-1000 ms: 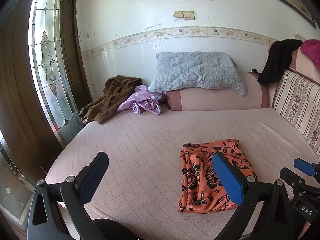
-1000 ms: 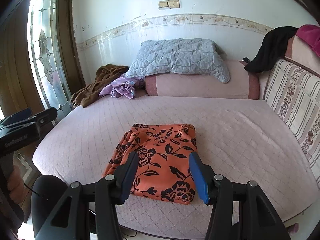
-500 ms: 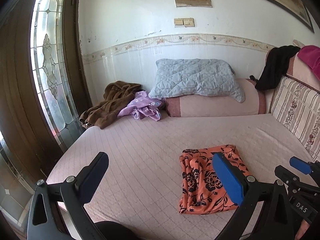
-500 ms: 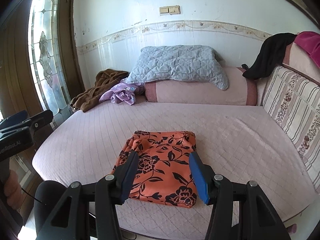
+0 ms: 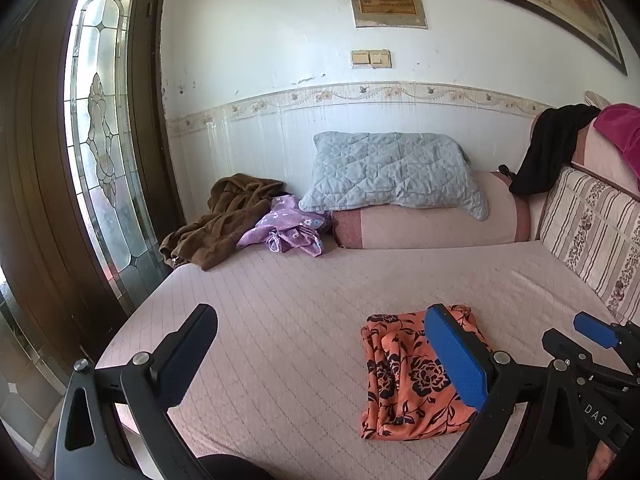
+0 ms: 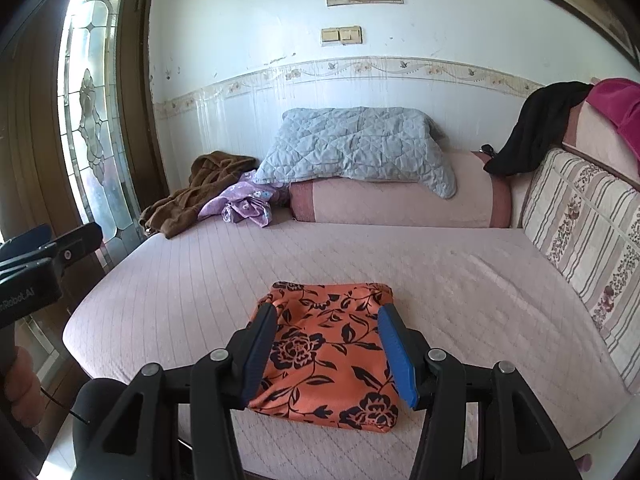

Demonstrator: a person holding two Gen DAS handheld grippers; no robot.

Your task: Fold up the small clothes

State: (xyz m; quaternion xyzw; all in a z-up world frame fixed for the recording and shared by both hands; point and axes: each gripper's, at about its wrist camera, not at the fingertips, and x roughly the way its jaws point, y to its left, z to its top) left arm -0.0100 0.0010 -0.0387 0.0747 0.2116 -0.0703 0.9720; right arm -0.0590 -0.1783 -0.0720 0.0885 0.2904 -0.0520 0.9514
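Note:
An orange cloth with black flowers (image 6: pixel 328 348) lies folded into a flat rectangle near the front edge of the pink bed (image 6: pixel 460 280); the left wrist view shows the same cloth (image 5: pixel 404 376) at lower right. My right gripper (image 6: pixel 326 332) hovers above it, jaws open, nothing between them. To the cloth's left, my left gripper (image 5: pixel 320 340) is held over bare bedcover with its jaws wide open and empty. A crumpled purple flowered garment (image 5: pixel 288 228) and a brown garment (image 5: pixel 224 220) lie at the bed's far left corner.
A grey quilted pillow (image 5: pixel 392 172) rests on a pink bolster (image 5: pixel 428 224) against the wall. A striped backrest (image 6: pixel 588 256) with black and magenta clothes (image 6: pixel 532 128) draped on it borders the right. A glass-panelled wooden door (image 5: pixel 100 152) stands left.
Both grippers have risen and drawn back a little, so the folded cloth sits lower and smaller in both views. Neither gripper's jaws have moved.

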